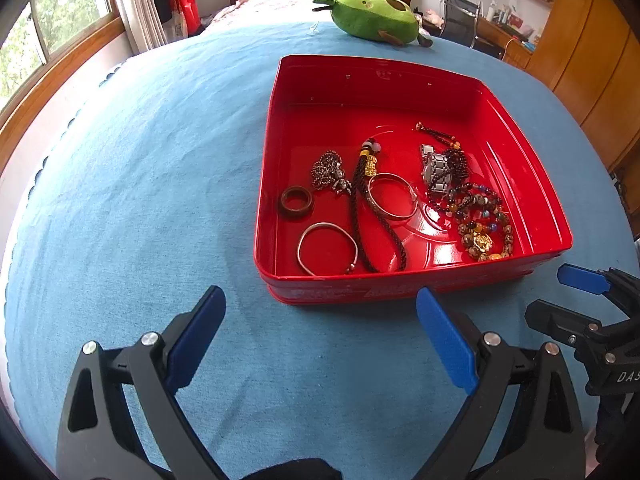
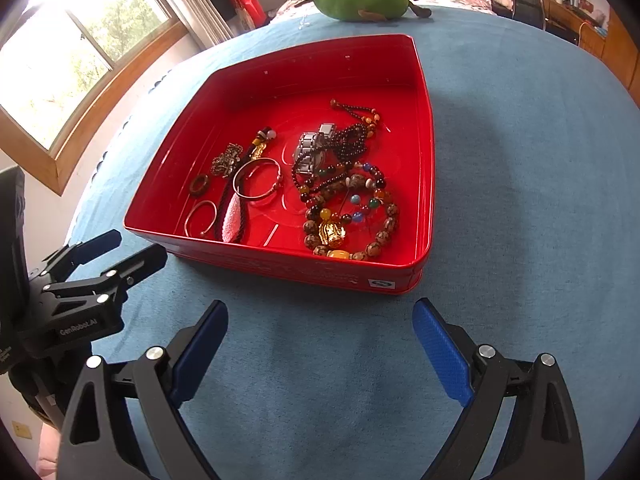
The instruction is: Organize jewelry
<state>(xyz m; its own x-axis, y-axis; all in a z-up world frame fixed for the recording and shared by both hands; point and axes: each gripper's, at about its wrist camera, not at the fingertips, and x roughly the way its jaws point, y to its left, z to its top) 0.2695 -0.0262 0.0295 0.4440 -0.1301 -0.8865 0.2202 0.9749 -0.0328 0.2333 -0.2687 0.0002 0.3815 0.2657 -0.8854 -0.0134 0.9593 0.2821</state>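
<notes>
Surface: blue bedspread point(image 1: 140, 200) is covering the bed
Room: plush avocado point(image 1: 372, 18) is lounging behind
Jewelry: it's all sitting inside the red tin point(image 2: 424, 160)
Claws: left gripper point(image 1: 320, 336) and right gripper point(image 2: 320, 344) are both hovering spread wide, empty

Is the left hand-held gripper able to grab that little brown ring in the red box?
Probably yes. The left hand-held gripper is open, the brown ring lies alone, uncovered, near the red box wall.
</notes>
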